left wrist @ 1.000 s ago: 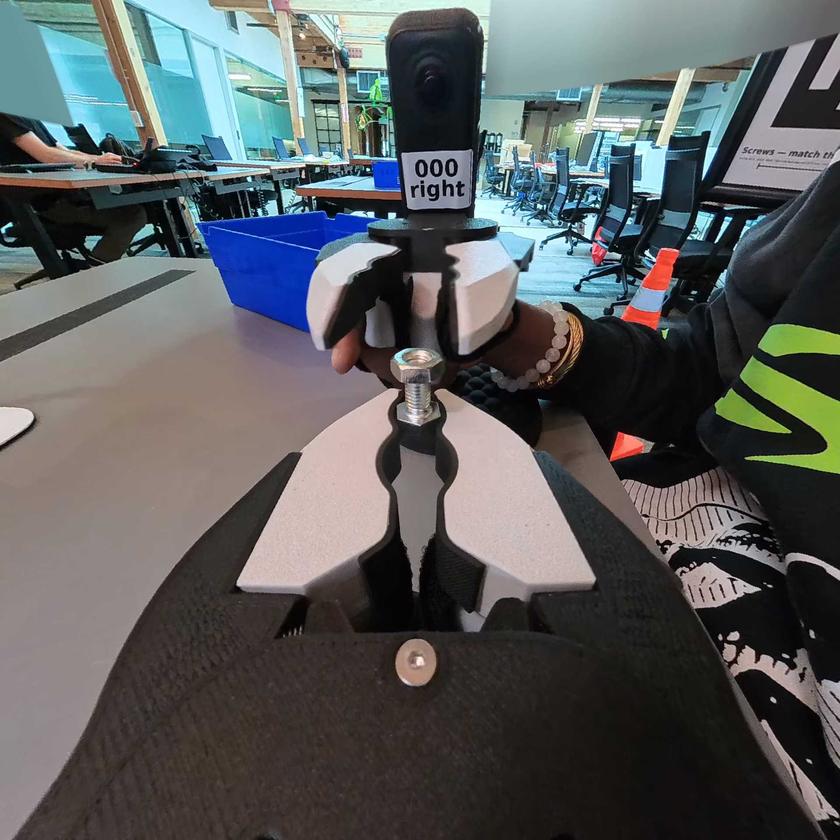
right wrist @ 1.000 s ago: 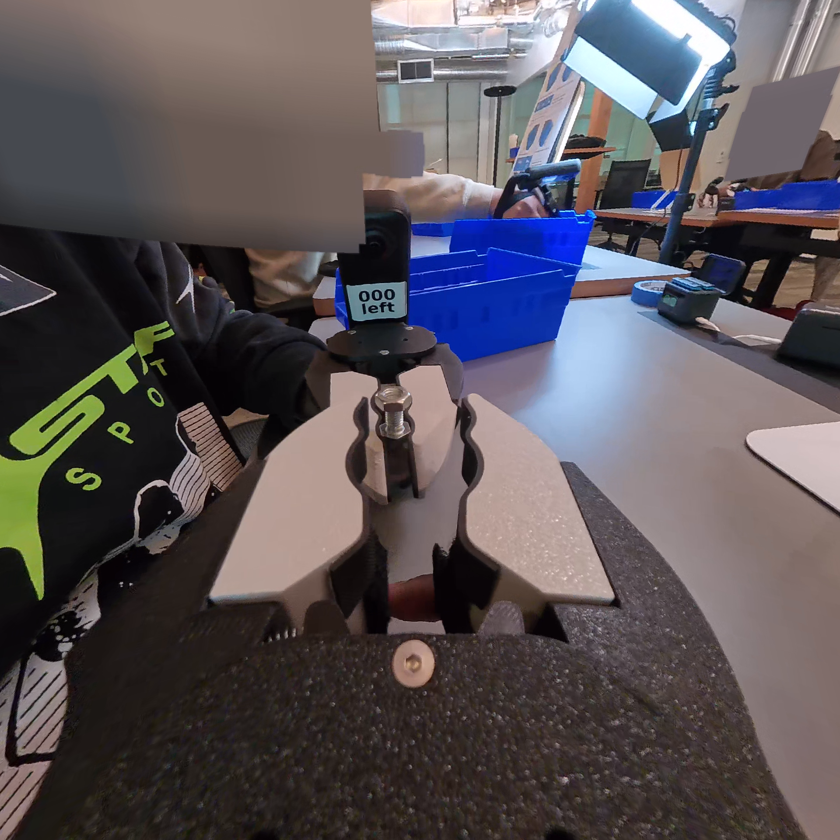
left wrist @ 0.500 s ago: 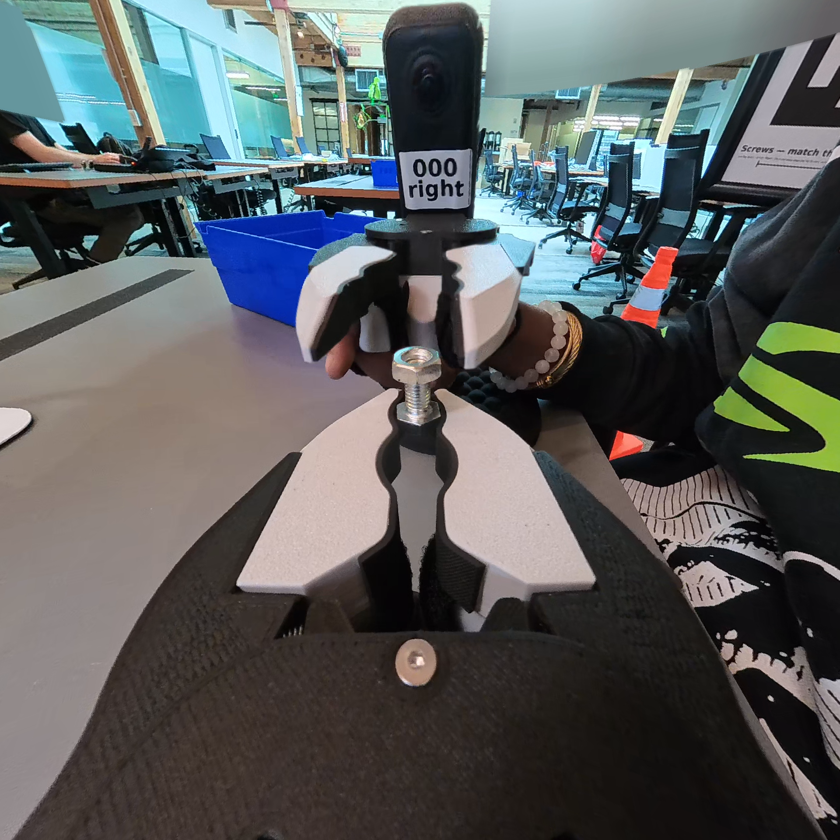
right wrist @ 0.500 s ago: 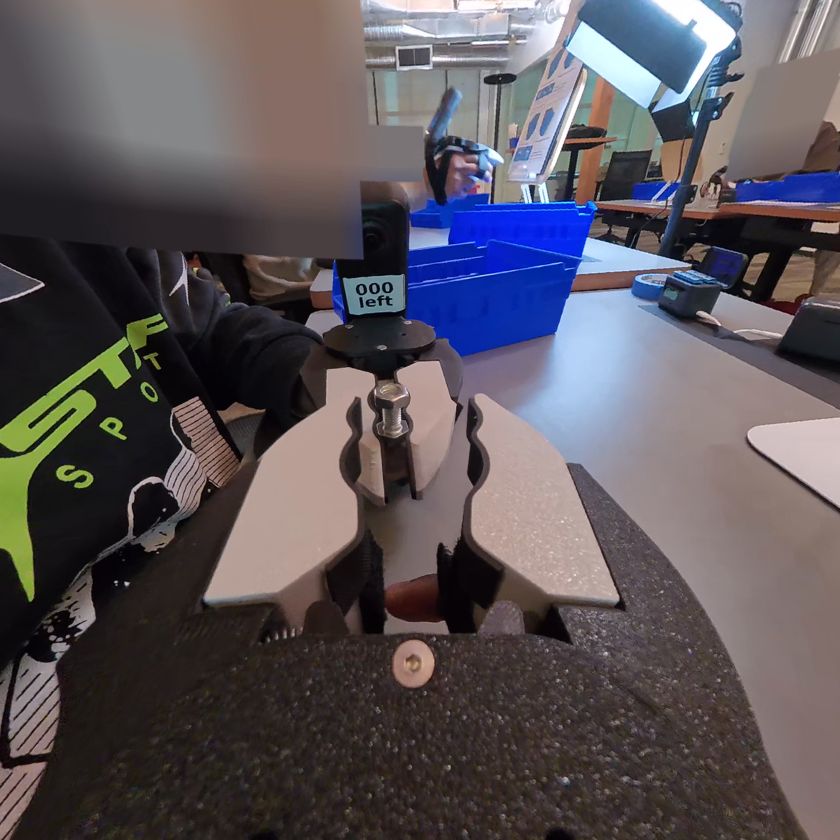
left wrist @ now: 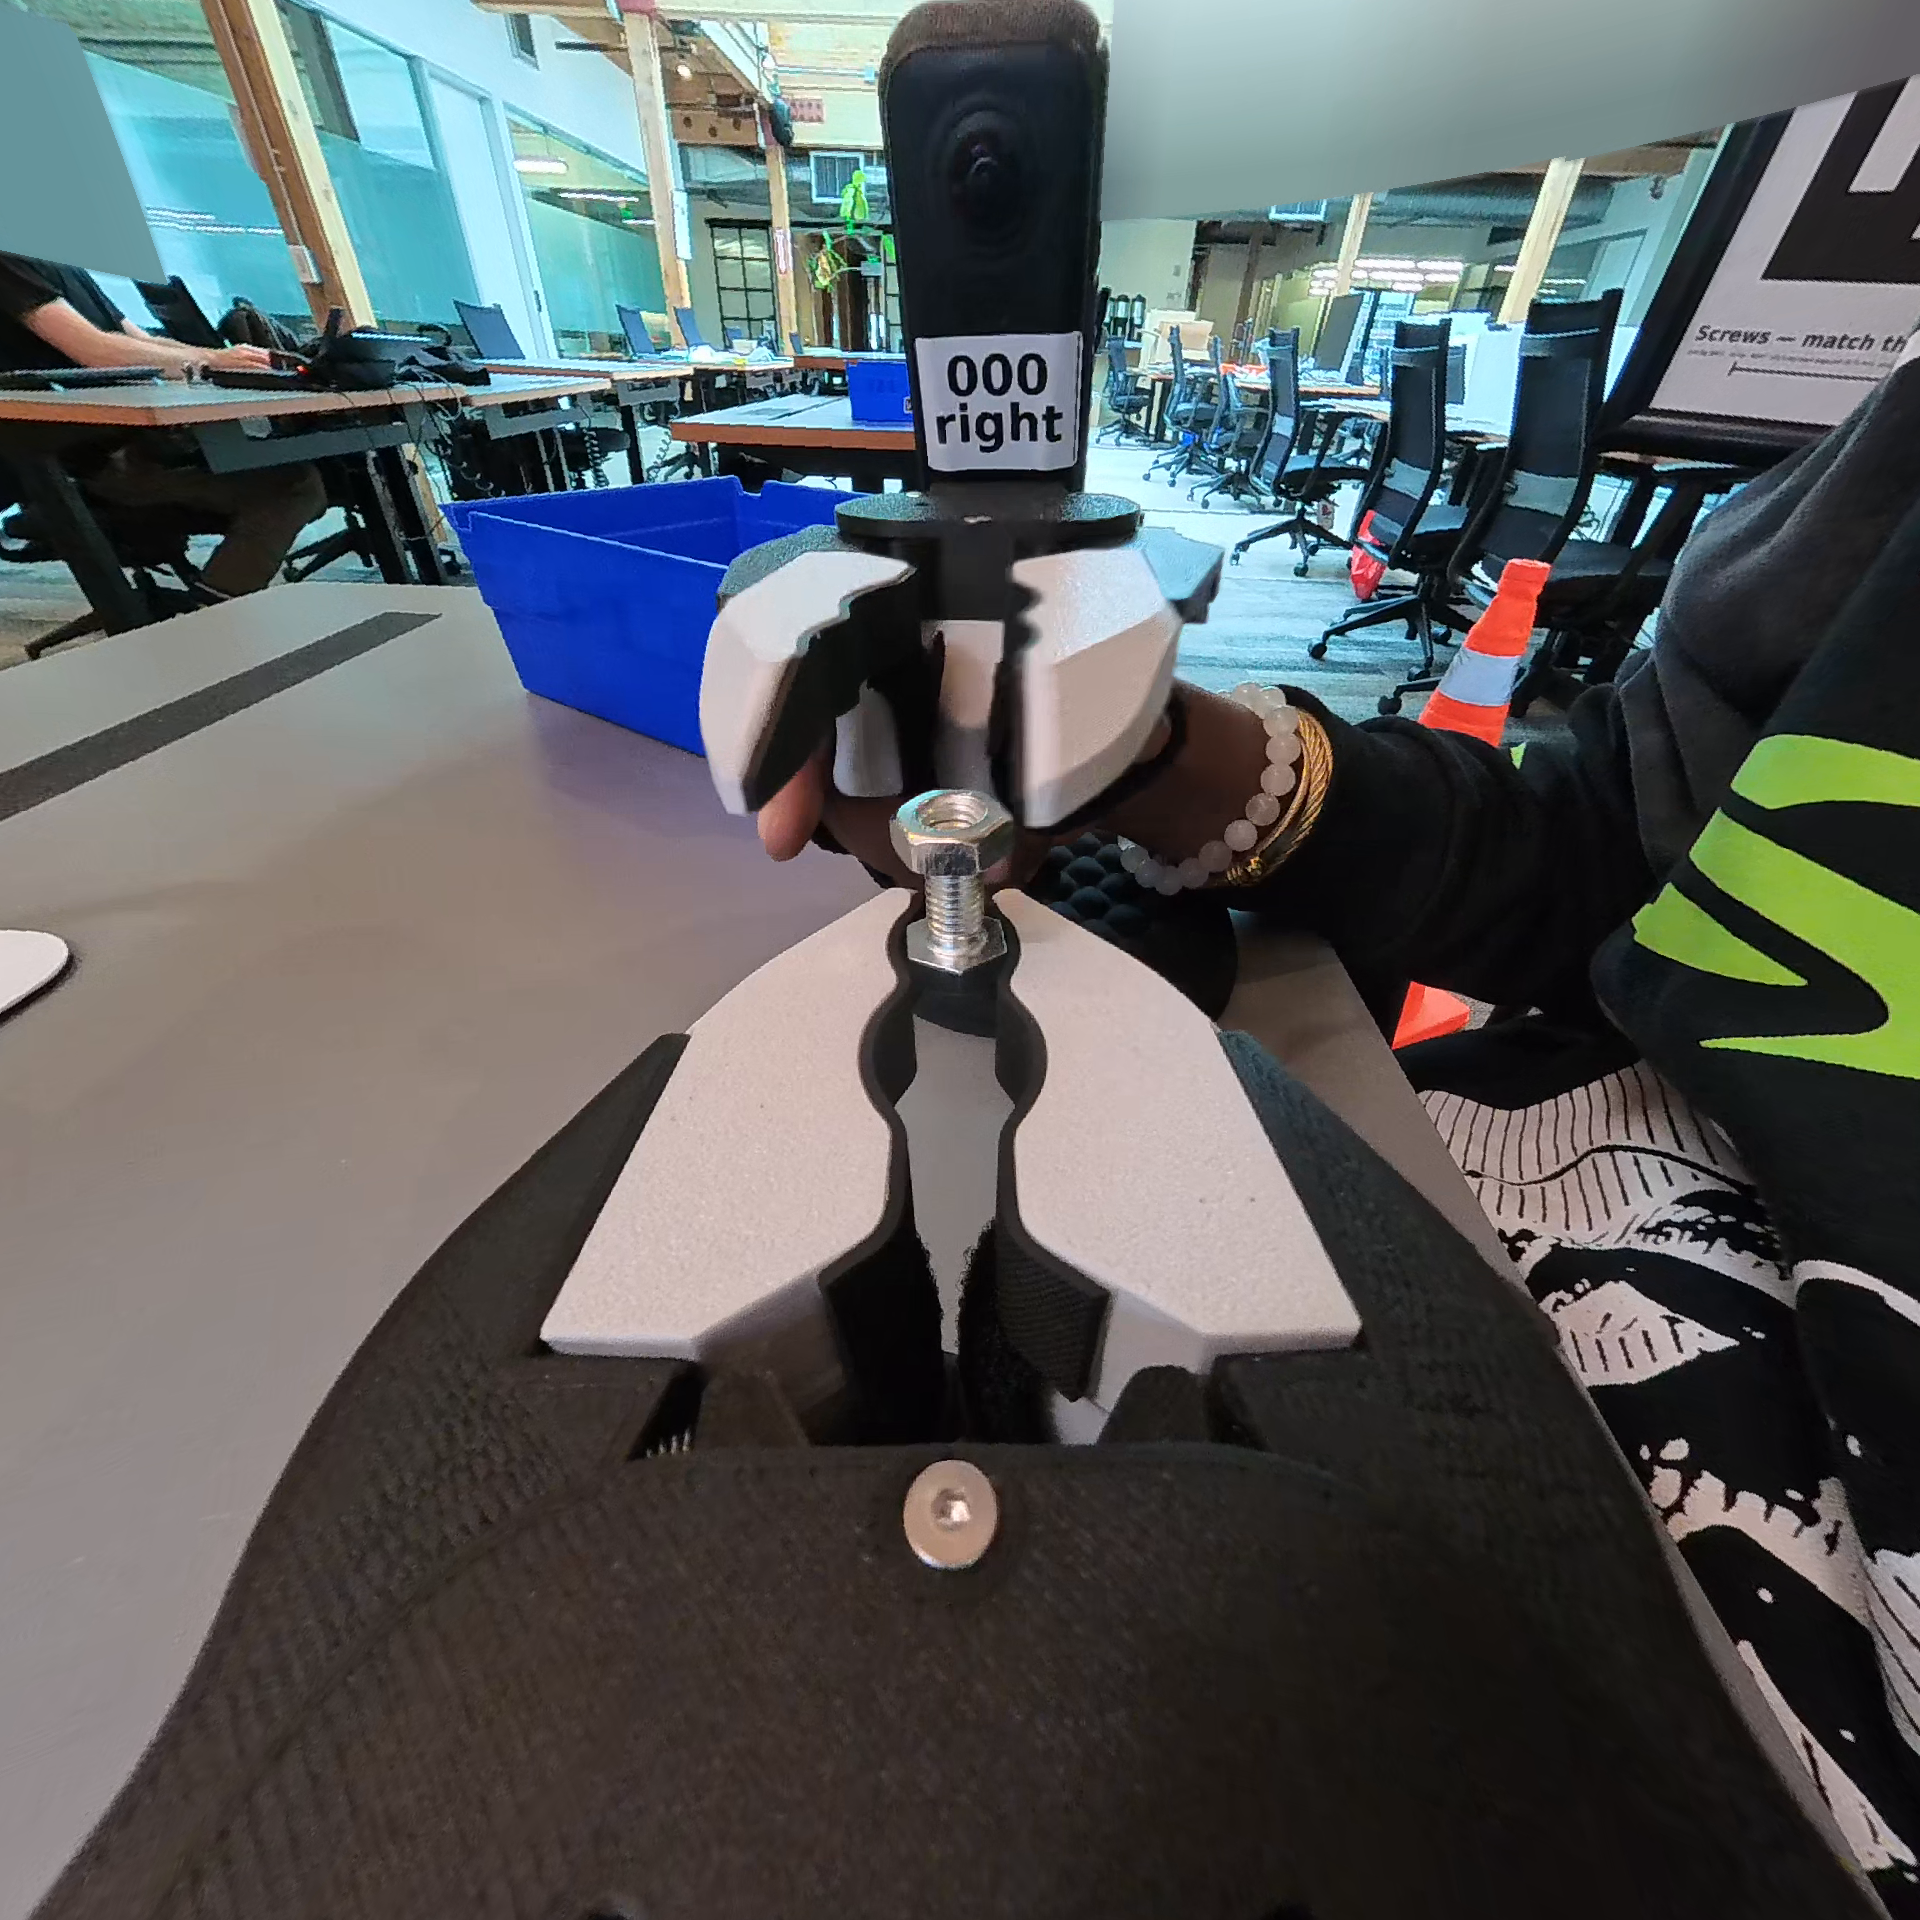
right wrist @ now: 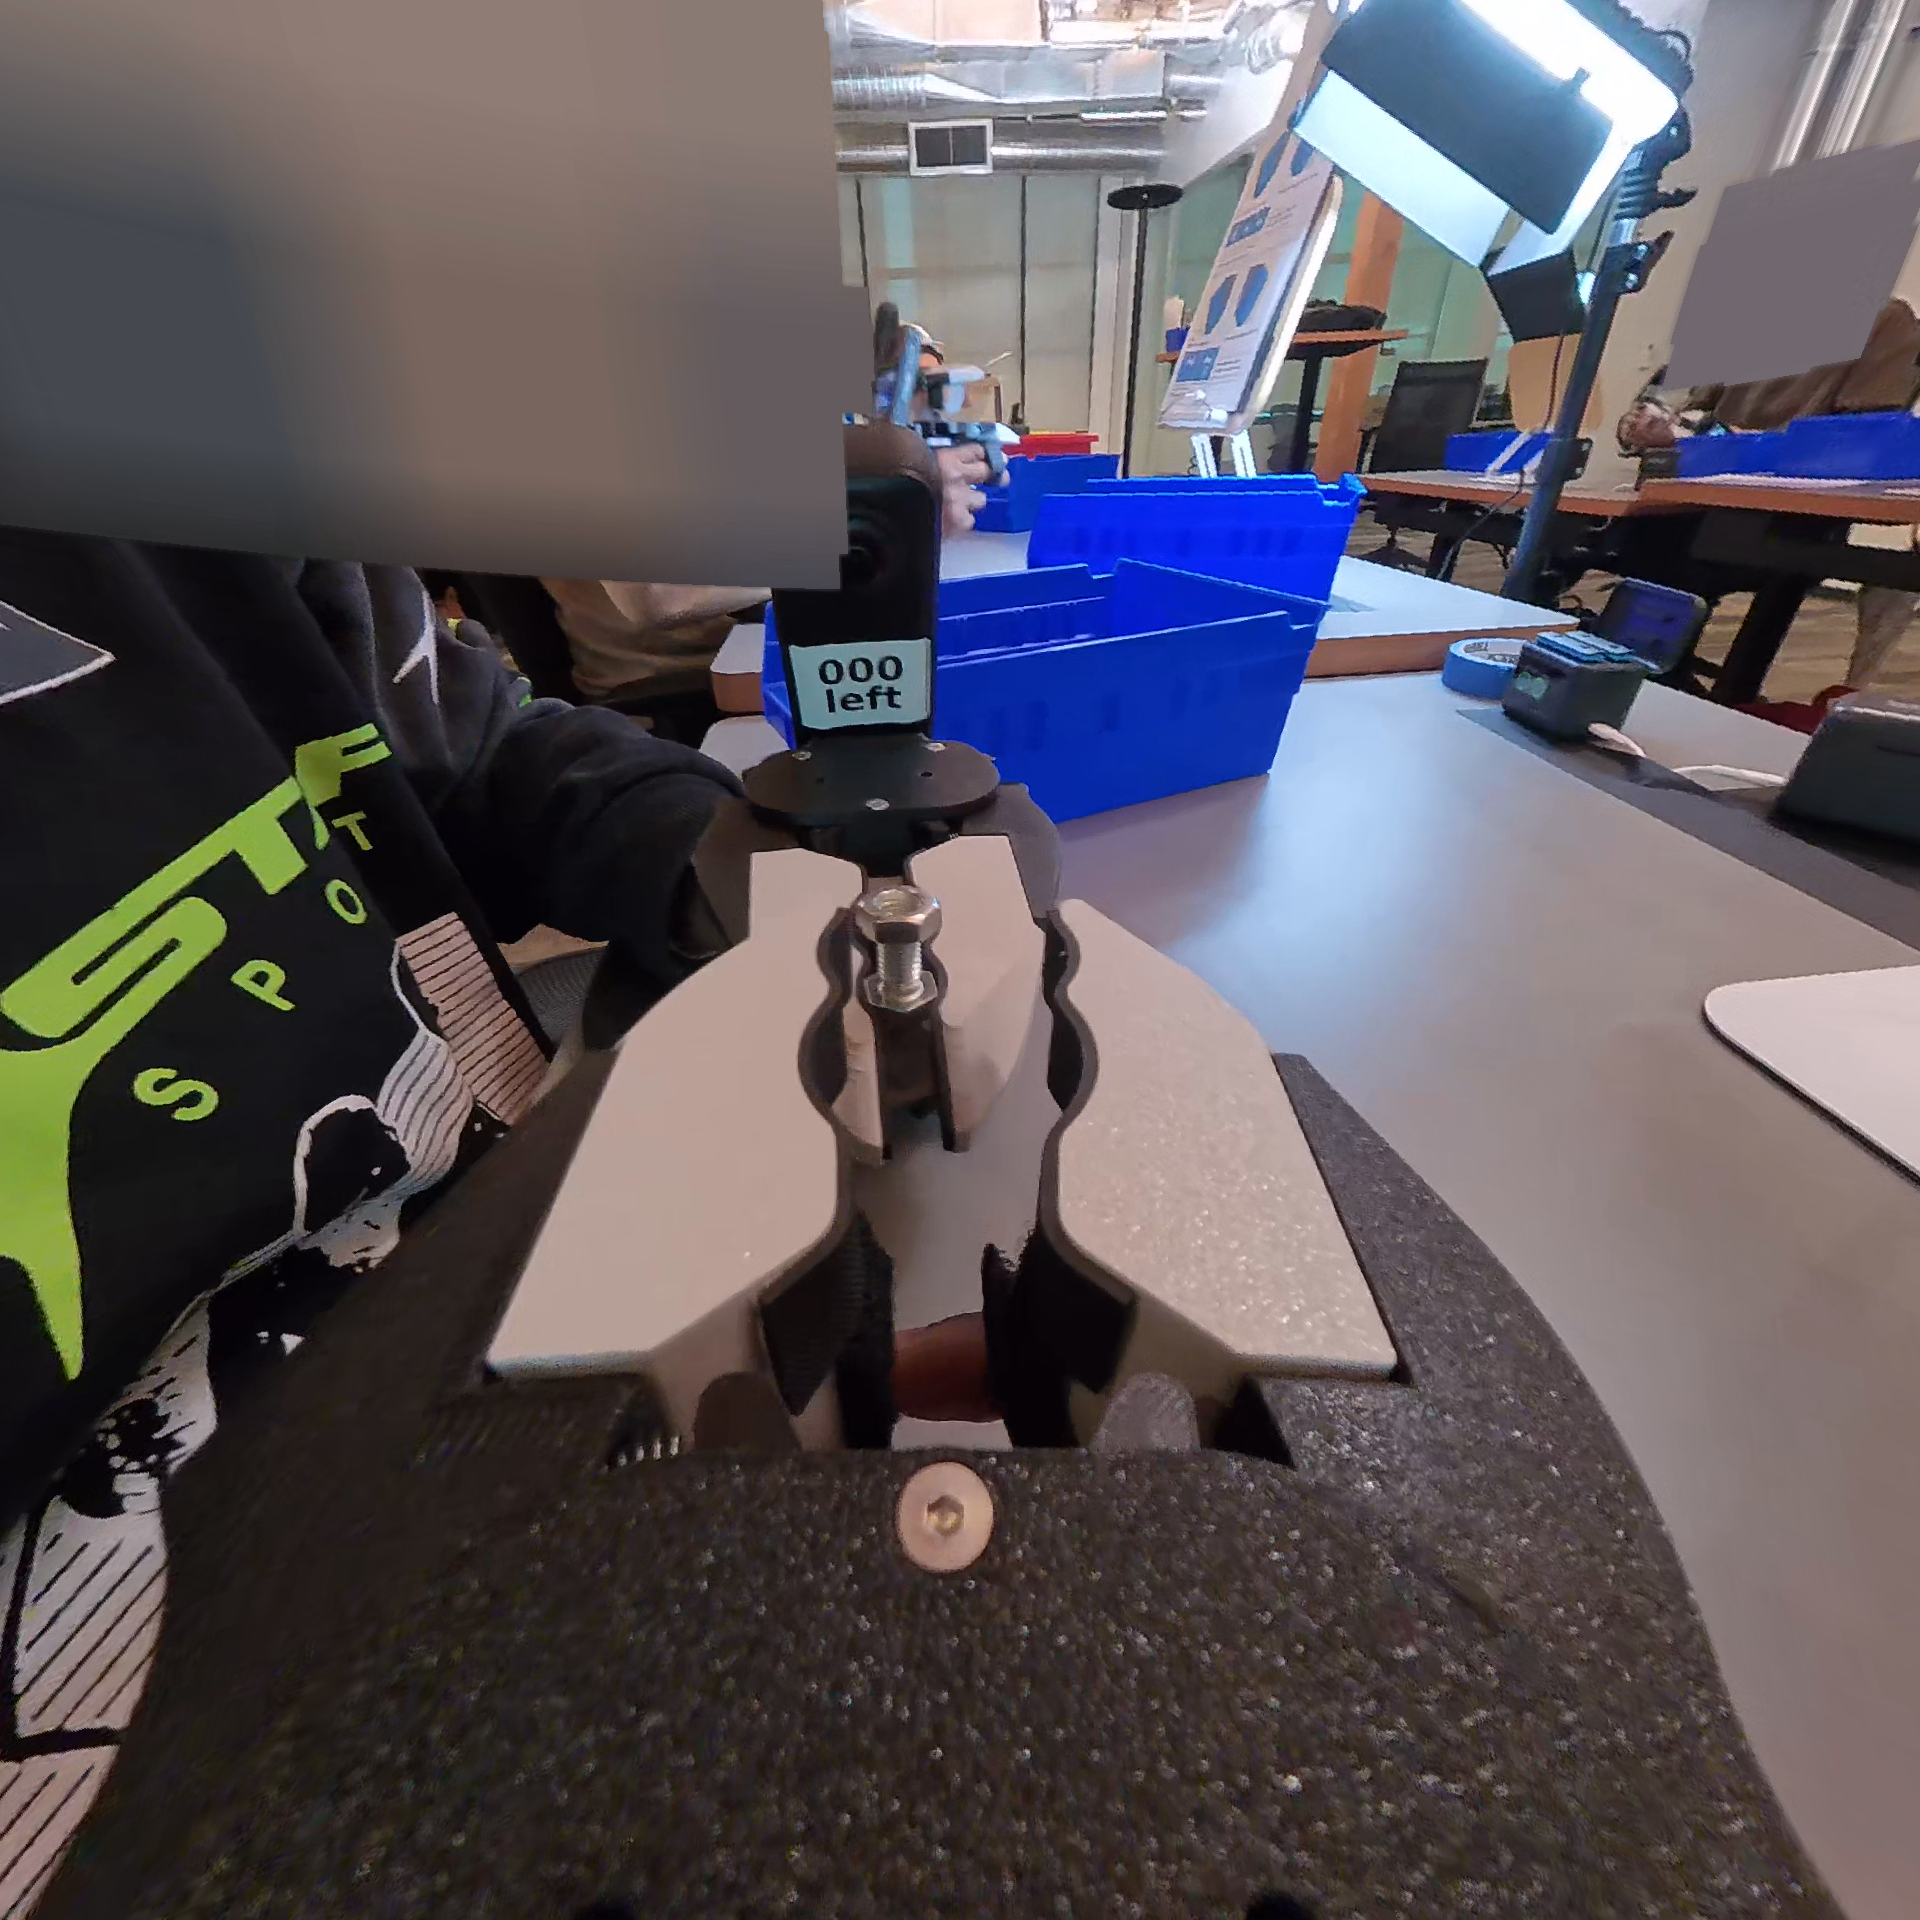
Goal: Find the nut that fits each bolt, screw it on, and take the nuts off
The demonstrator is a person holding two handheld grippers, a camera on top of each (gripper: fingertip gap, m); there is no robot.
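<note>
Left wrist view: the left gripper (left wrist: pixel 954 961) is closed on the head of a bolt (left wrist: pixel 954 920), which stands upright with a nut (left wrist: pixel 952 828) threaded onto its upper end. The right gripper (left wrist: pixel 951 743) faces it just behind the nut, above the grey table (left wrist: pixel 312 987).

Right wrist view: the right gripper (right wrist: pixel 940 961) has its fingers spread apart either side of the bolt (right wrist: pixel 896 964) and nut (right wrist: pixel 896 916), gripping neither. A blue bin (right wrist: pixel 1132 717) stands well behind.
</note>
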